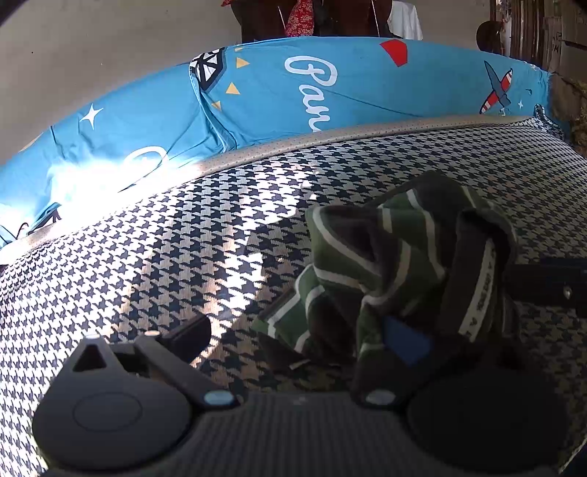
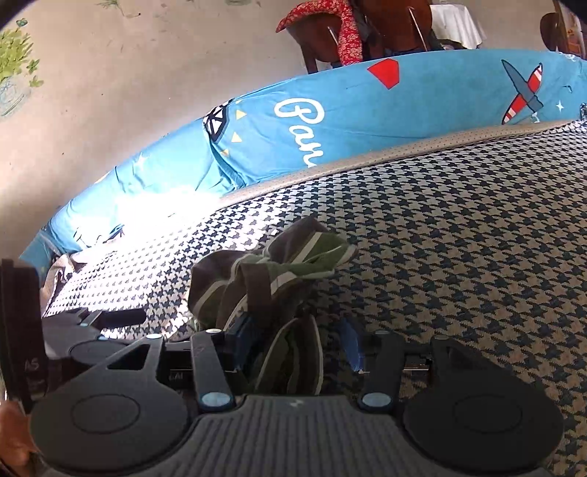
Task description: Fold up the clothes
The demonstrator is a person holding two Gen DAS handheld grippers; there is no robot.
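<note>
the left gripper (image 1: 297, 341) stands wide apart: its left finger (image 1: 189, 335) lies bare over the checked cloth, while the blue pad (image 1: 405, 345) of its right finger is buried in the folds of a green and brown striped garment (image 1: 396, 264). nothing is pinched between the two, so it reads as released, with the garment draped against one finger only. the right gripper (image 2: 297, 348) has its two blue pads (image 2: 352, 345) set on either side of the near end of the same striped garment (image 2: 271, 271); cloth fills the gap between them, and the pads look parted with room to spare, so whether they truly clamp the cloth cannot be told.

the garment is bunched in a loose heap, dark brown with green bands edged in white, and a pale lettered tape (image 1: 480, 286) runs down one fold. it rests on a houndstooth mat (image 1: 183, 238) of dark blue and cream, near the middle of it, with a sunlit patch to its left. in the right wrist view the left gripper's body (image 2: 91, 330) shows just left of the heap.

farther off, beyond the mat's pale edge band (image 1: 330, 141), lies a bright blue sheet (image 1: 264, 95) printed with white script, stars and a red and white aeroplane (image 1: 497, 88). past it, at the far edge, stand dark wooden chair legs (image 2: 389, 29) with a red flowered cloth (image 2: 341, 25) hanging over them.
</note>
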